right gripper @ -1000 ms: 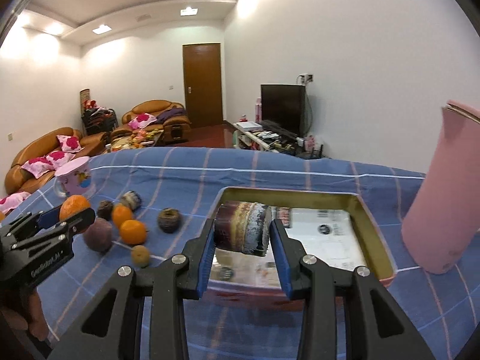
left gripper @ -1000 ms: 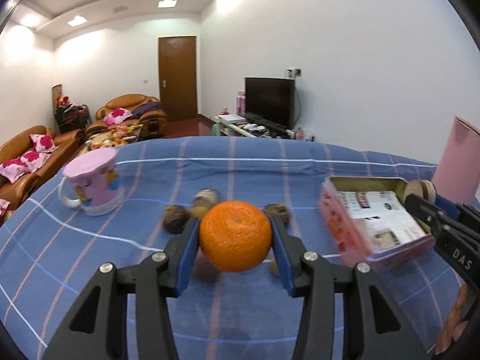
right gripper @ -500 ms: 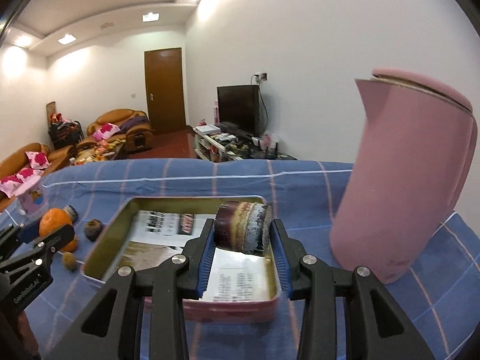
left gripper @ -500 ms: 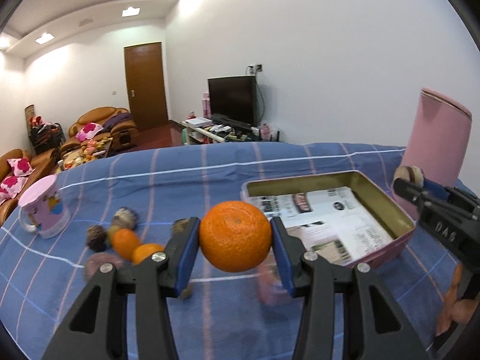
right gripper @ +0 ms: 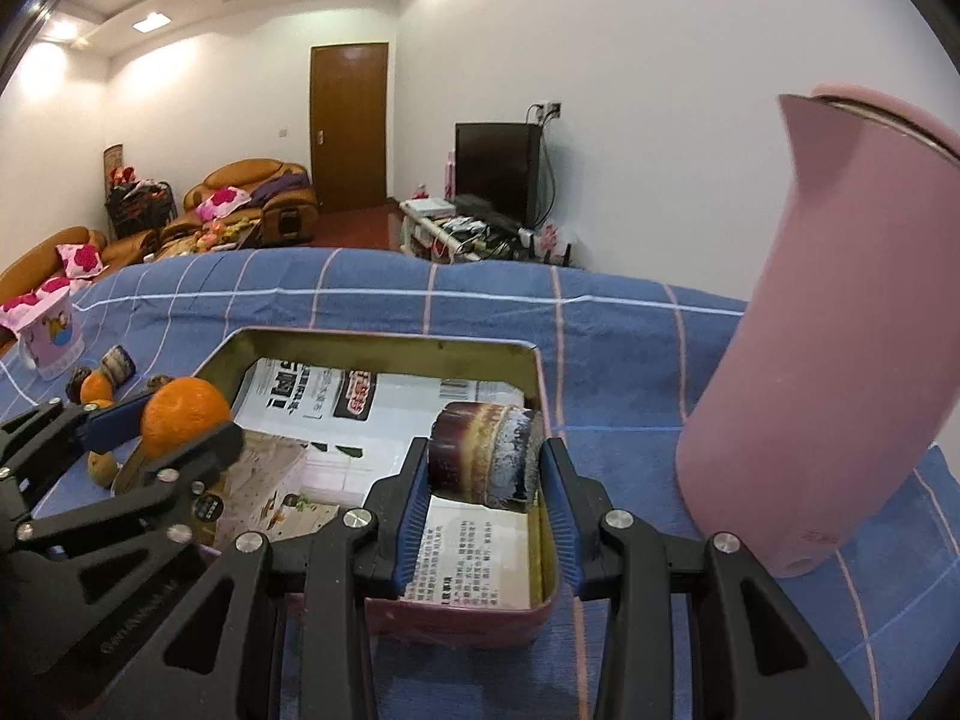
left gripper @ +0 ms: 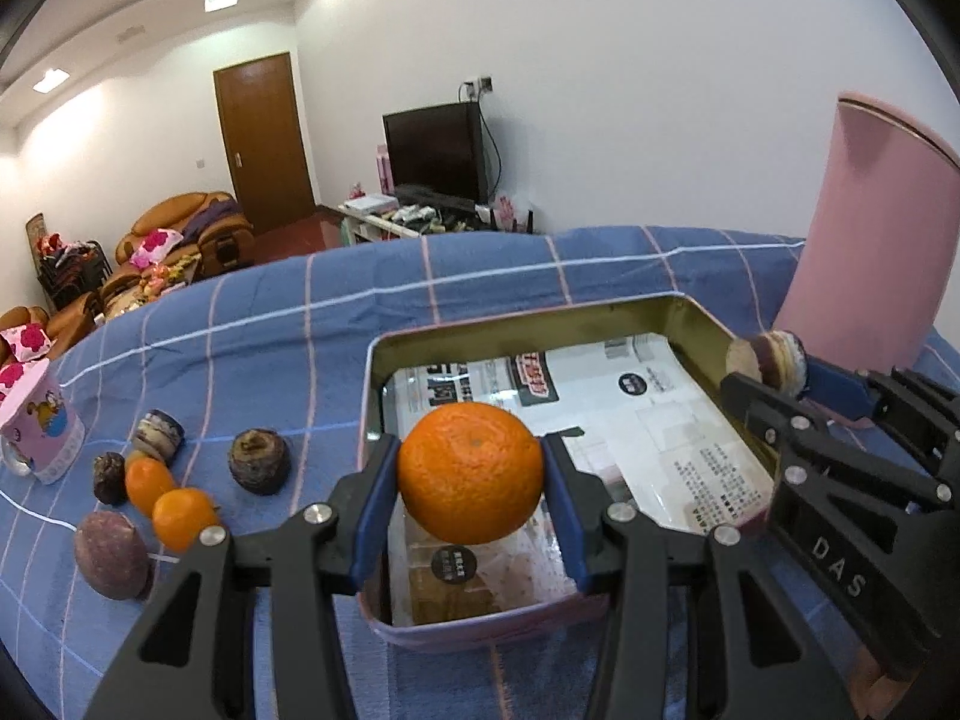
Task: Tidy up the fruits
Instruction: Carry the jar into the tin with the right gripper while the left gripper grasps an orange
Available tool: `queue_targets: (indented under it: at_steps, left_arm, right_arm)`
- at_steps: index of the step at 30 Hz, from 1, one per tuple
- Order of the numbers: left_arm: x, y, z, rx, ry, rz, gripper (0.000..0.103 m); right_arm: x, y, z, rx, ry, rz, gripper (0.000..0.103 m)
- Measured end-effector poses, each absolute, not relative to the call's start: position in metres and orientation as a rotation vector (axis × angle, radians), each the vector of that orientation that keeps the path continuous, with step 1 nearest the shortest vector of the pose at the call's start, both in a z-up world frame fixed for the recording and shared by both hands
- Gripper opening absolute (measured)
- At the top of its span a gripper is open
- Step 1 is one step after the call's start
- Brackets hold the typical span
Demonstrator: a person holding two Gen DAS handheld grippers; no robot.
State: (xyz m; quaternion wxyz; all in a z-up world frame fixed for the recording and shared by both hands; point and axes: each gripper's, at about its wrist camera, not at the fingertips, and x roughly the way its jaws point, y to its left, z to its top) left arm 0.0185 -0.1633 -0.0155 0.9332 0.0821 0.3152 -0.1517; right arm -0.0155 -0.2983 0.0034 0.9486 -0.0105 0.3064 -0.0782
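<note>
I can read "DAS" in white letters on the right gripper, at the lower right of the left wrist view. The paper lining the tin carries print too small to read.

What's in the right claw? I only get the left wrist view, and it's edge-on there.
Observer: The right claw is shut on a dark purple, cylinder-like chunk with a whitish band, over the tin's right side.
Operator: Anything hidden under my left claw and its orange?
Observer: Yes, a small brownish fruit on the cloth, just outside the tin's left wall.
Operator: Kettle base?
Observer: The pink kettle stands on the cloth right of the tin, apart from it.
</note>
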Motion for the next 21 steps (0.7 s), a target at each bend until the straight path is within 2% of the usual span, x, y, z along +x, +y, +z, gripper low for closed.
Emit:
queue_targets:
  at_steps: [11, 13, 15, 16, 18, 20, 21]
  left_arm:
    - [0.0256, -0.1684, -0.0220, 0.174, 0.702, -0.312, 0.050]
    - [0.0249, -0.1695, -0.0214, 0.180, 0.697, -0.311, 0.051]
    - [0.0237, -0.1694, -0.0204, 0.187, 0.684, -0.298, 0.050]
    - [0.0234, -0.1697, -0.0199, 0.186, 0.680, -0.300, 0.051]
    - [0.0246, -0.1693, -0.0200, 0.184, 0.677, -0.291, 0.058]
    - [0.0225, -0.1679, -0.0183, 0.172, 0.666, -0.310, 0.072]
    - [0.0181, -0.1679, -0.0155, 0.170, 0.641, -0.318, 0.076]
  right_arm:
    - [-0.0068, -0.3024, -0.0037, 0.048, 0.677, -0.092, 0.039]
    - [-0.0068, -0.3018, -0.0038, 0.057, 0.678, -0.076, 0.043]
    - [-0.0067, -0.3006, -0.0039, 0.061, 0.680, -0.072, 0.059]
    - [-0.0073, -0.3015, -0.0035, 0.070, 0.676, -0.072, 0.059]
    - [-0.0096, -0.3042, -0.0021, 0.092, 0.661, -0.067, 0.060]
    - [-0.0139, -0.3063, 0.0009, 0.112, 0.632, -0.072, 0.060]
    - [-0.0165, -0.3067, 0.0031, 0.116, 0.614, -0.075, 0.062]
